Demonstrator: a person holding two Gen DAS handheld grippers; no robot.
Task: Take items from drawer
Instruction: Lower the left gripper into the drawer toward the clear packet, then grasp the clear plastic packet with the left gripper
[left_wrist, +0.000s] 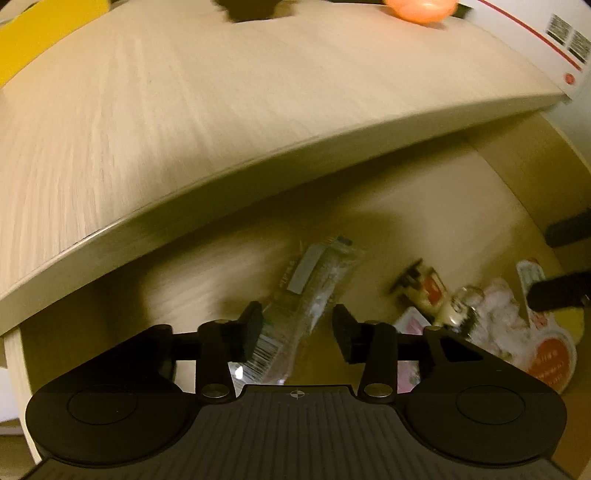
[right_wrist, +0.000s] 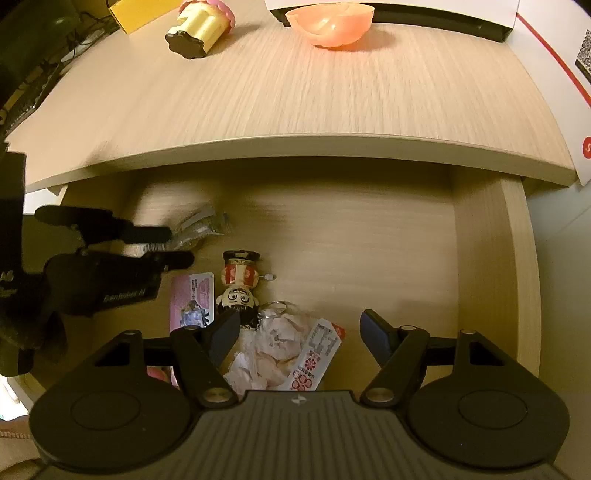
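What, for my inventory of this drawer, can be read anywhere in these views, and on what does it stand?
"Genrobot AI", faint, so roughly read: on the side of the left gripper.
White box: barcodes and a QR code, digits too small to read.
Snack packet: red and black print, too blurred.
Pink card: print too small.
Clear wrapper: barcode and lettering, blurred.

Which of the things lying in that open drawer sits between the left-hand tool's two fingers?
The long clear plastic packet. It alone lies between the left gripper fingers; the little figurine lies apart.
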